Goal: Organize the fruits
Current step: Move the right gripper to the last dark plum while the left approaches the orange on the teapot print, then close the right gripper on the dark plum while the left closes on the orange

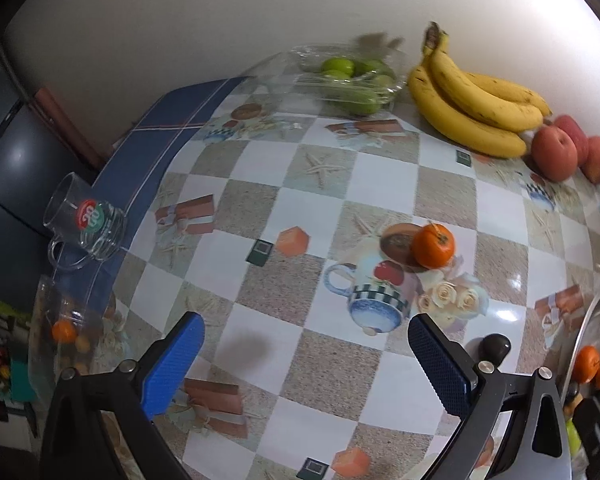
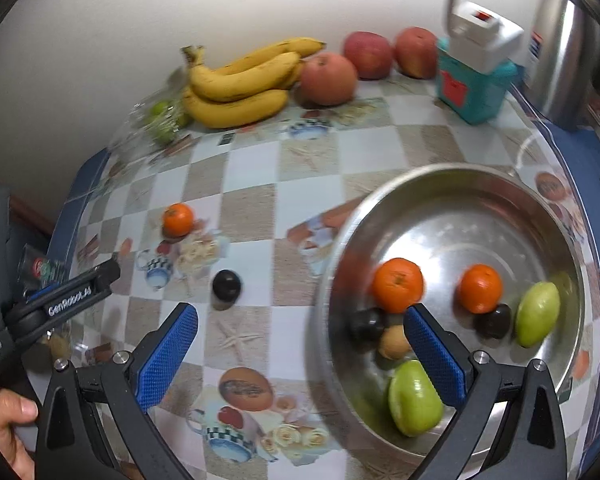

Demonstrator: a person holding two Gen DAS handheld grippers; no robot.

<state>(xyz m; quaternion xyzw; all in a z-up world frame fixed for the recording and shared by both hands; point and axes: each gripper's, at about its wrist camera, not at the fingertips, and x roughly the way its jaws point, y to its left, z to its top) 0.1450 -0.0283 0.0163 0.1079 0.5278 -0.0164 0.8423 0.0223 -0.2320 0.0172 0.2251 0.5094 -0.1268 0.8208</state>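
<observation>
Both grippers are spread wide and hold nothing: the left gripper (image 1: 306,354) above the checkered bench (image 1: 312,200), the right gripper (image 2: 300,344) at the rim of a steel bowl (image 2: 460,184) holding mixed fruit. A lone orange (image 1: 433,245) sits mid-bench, ahead of the left gripper; bananas (image 1: 472,108) and apples (image 1: 556,154) line the wall.

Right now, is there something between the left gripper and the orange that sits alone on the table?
Nothing visible blocks it. The left gripper is open, and only bare tablecloth lies between it and the orange. The dark plum sits off to the right.
</observation>
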